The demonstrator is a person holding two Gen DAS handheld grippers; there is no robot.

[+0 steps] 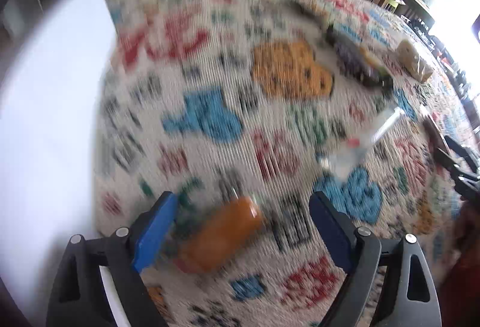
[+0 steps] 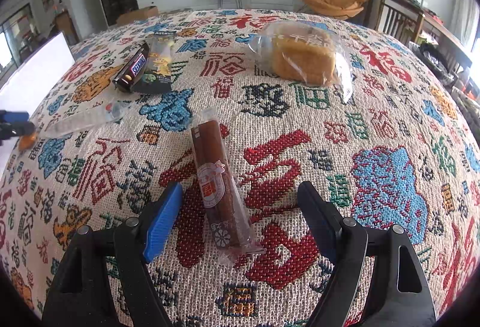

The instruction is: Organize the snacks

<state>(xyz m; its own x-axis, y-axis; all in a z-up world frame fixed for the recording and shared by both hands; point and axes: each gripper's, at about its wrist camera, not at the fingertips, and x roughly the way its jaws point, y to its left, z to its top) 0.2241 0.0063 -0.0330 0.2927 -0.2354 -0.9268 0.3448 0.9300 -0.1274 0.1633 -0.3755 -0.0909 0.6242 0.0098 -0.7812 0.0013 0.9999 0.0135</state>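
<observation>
Right wrist view: right gripper (image 2: 240, 214) spread wide, empty, straddling brown sausage stick (image 2: 217, 183) on surface (image 2: 375, 123).
Left wrist view: left gripper (image 1: 241, 229) spread wide; blurred orange snack (image 1: 223, 235) between fingers, ungripped.
12 o'clock: cake packet (image 2: 303, 57).

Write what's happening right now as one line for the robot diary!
left hand-held gripper: open, around orange snack | right hand-held gripper: open, around brown sausage stick | nothing gripped | left view blurred

- left tongs (image 1: 240, 225) spread wide, blue pads, view motion-blurred
- orange snack pack (image 1: 222, 234) lies between the jaws, nearer the left pad, on the patterned cloth of the worktop (image 1: 210, 57)
- clear wrapped stick (image 1: 369, 135) further out to the right
- dark bars (image 1: 357, 60) beyond it, blurred
- bagged cake (image 1: 412, 58) at far right
- white panel (image 1: 51, 105) on the left edge
- other tongs (image 1: 459, 162) peek in at right edge, state unclear
</observation>
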